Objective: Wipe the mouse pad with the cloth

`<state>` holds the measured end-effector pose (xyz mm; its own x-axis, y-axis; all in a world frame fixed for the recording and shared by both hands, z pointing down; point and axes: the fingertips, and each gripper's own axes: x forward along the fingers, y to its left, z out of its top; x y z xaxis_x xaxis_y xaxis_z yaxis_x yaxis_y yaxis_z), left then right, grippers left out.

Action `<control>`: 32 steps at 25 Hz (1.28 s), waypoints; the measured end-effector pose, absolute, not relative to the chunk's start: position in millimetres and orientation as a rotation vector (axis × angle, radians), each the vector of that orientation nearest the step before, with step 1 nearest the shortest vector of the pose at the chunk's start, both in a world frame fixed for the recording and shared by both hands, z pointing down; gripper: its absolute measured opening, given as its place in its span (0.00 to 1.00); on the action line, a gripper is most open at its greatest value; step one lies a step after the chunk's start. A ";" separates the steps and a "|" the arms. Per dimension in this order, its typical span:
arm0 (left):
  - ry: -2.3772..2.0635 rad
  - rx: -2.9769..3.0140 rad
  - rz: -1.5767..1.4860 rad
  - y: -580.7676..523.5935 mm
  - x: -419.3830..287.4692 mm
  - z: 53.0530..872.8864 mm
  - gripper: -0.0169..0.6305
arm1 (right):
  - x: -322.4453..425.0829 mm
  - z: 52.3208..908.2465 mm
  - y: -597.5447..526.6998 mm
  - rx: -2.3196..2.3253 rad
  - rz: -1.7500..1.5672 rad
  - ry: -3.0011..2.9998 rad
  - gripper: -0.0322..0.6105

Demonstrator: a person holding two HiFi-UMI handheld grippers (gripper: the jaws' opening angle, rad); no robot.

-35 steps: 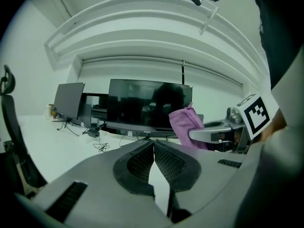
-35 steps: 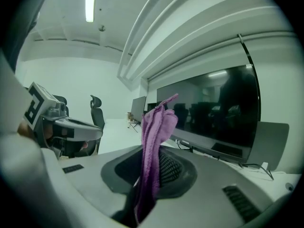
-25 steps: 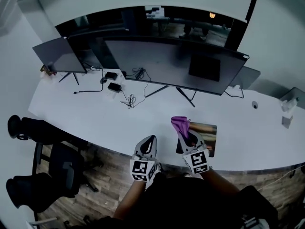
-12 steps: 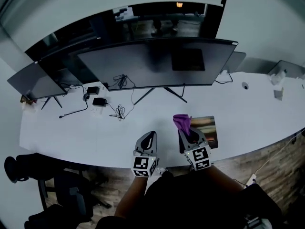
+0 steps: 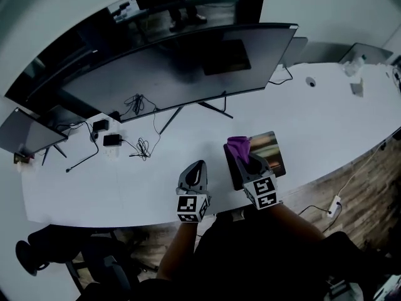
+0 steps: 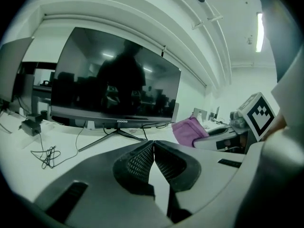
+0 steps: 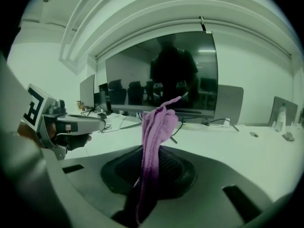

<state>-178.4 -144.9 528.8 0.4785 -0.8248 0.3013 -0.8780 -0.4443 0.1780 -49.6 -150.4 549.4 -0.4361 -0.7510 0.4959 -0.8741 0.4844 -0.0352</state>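
Left gripper [image 5: 200, 165]: jaws pressed together with nothing between them, held over the near edge of the white desk [image 5: 144, 187], beside the right one.
Right gripper [image 5: 245, 160]: jaws clamped on the purple cloth [image 5: 237, 146].
Cloth: it stood out of the jaws lengthwise, its free end bunched and pointing away from the person toward the monitor [image 5: 182, 74].
Mouse pad [image 5: 270, 152]: dark and glossy, flat on the desk near its front edge, with its edges slightly skewed to the desk edge. The right gripper covered its left part in the head view, so its long axis could not be judged.
Surroundings: the monitor's splayed stand legs [image 5: 213, 108] stood beyond the pad; loose cables [image 5: 141, 147] and small adapter boxes [image 5: 104, 133] lay well to the left; a second screen [image 5: 25, 133] stood at the desk's far left.
Writing: small pale lettering at the middle of the monitor's lower bezel looked like "coocaa". Each gripper cube carried black-and-white square markers.
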 end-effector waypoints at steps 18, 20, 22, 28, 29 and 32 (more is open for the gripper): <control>-1.368 2.382 0.355 -136.5 -176.6 559.8 0.06 | -55.2 630.1 -159.3 1.253 0.620 -2.121 0.16; -1.369 2.375 0.369 -133.1 -178.6 562.2 0.06 | -55.3 636.6 -161.2 1.253 0.633 -2.109 0.16; -1.368 2.373 0.379 -130.2 -177.9 563.4 0.06 | -53.6 640.5 -163.3 1.254 0.631 -2.099 0.16; -1.377 2.366 0.415 -122.4 -179.0 565.7 0.06 | -53.9 648.7 -168.3 1.232 0.604 -2.089 0.16; -1.379 2.364 0.417 -121.9 -178.2 566.6 0.06 | -53.3 648.9 -169.4 1.225 0.602 -2.091 0.16; -1.384 2.355 0.416 -120.2 -173.8 569.0 0.06 | -47.6 650.1 -170.8 1.202 0.600 -2.086 0.16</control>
<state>-173.8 -120.2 569.0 0.4722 -0.7681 0.4325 -0.8793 -0.4454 0.1690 -47.6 -170.8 650.1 -0.3696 -0.5805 0.7256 -0.8774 0.4750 -0.0669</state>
